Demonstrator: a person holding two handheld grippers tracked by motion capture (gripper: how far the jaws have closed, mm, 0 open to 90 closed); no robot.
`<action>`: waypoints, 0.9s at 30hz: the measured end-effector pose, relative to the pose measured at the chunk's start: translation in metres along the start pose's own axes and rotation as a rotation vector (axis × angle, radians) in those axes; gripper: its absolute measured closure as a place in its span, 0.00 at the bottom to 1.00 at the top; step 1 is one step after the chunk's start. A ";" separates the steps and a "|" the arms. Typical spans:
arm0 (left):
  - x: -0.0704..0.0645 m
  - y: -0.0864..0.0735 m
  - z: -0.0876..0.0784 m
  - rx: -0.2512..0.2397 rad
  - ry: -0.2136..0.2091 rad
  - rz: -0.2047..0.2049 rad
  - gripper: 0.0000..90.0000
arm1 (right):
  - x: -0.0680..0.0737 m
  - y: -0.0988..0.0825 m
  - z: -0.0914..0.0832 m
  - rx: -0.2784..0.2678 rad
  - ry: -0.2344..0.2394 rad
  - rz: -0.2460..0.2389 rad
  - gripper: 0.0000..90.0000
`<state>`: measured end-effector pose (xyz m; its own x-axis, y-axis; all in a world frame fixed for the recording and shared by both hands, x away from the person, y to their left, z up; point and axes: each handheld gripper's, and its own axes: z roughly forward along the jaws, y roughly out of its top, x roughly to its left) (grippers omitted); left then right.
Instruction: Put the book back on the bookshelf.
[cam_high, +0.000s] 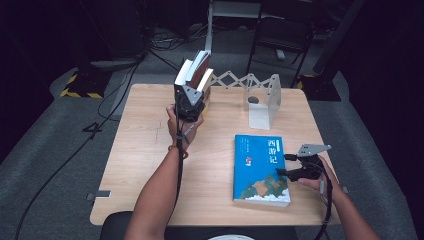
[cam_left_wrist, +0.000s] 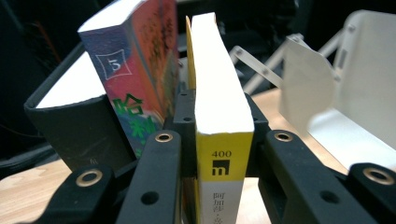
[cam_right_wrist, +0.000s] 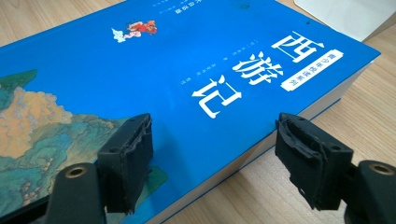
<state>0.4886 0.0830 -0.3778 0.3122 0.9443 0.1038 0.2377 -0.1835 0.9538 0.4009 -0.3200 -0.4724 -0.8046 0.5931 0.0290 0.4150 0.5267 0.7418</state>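
Shelving books: yellow-spined book gripped at the far side of the counter

The left gripper (cam_high: 190, 98) has its fingers clamped on the yellow-spined book (cam_left_wrist: 219, 116), upright beside two standing books (cam_left_wrist: 126, 79) near the white bookend (cam_high: 262, 102). The right gripper (cam_high: 292, 165) hangs with fingers wide at the blue book's (cam_high: 261, 170) edge, gripping nothing. Next, likely, the held book needs setting squarely against its neighbours.

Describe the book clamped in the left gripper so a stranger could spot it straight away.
At the far edge of the wooden table, the left gripper holds up several books. The clamped one is the yellow-spined book: its spine shows 400, whereas the neighbouring colourful book shows 5.
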 end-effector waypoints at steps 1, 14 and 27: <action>0.000 0.000 0.002 -0.007 0.007 -0.007 0.83 | 0.000 0.000 0.000 0.000 0.000 -0.002 0.31; -0.001 0.003 0.021 -0.027 0.068 -0.046 0.82 | -0.001 -0.001 0.000 -0.002 0.008 -0.003 0.31; -0.002 -0.024 -0.002 -0.003 -0.043 -0.047 0.62 | 0.000 -0.001 -0.001 0.000 0.009 0.000 0.31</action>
<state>0.4802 0.0865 -0.4000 0.3401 0.9392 0.0468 0.2502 -0.1384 0.9583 0.4005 -0.3212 -0.4727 -0.8082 0.5879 0.0353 0.4155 0.5267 0.7415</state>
